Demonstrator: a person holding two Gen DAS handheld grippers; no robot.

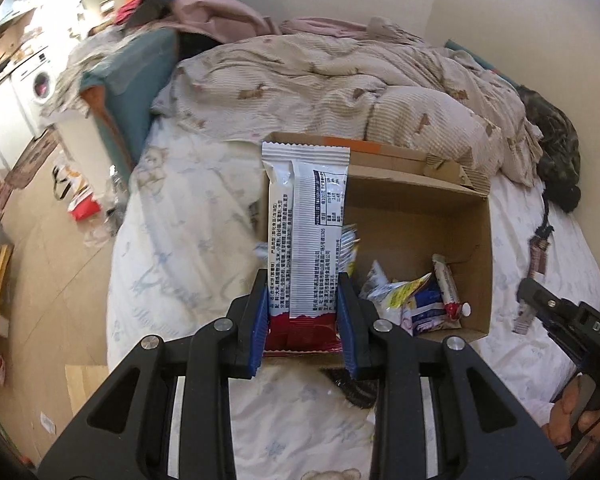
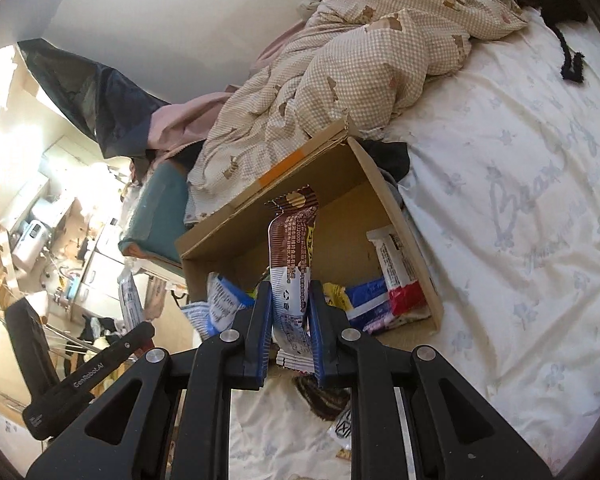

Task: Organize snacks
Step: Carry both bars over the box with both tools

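Observation:
My left gripper (image 1: 303, 280) is shut on the red lower end of a white and red snack bar (image 1: 312, 208), which stands upright in front of an open cardboard box (image 1: 412, 216) on the bed. Several snack packs (image 1: 420, 300) lie in the box's near corner. My right gripper (image 2: 290, 288) is shut on a brown and white snack bar (image 2: 296, 232), held over the near edge of the same box (image 2: 228, 248). A white and red bar (image 2: 396, 268) and blue packs (image 2: 364, 300) lie inside. Each gripper shows at the edge of the other's view: the right gripper (image 1: 534, 296) and the left gripper (image 2: 146, 332).
The box rests on a white printed bedsheet (image 2: 520, 200) with a rumpled checked quilt (image 1: 340, 80) behind it. A dark wrapper (image 2: 320, 396) lies on the sheet under the grippers. A teal cushion (image 1: 136, 80) marks the bed's left edge; a cluttered wooden floor (image 1: 40, 260) lies beyond.

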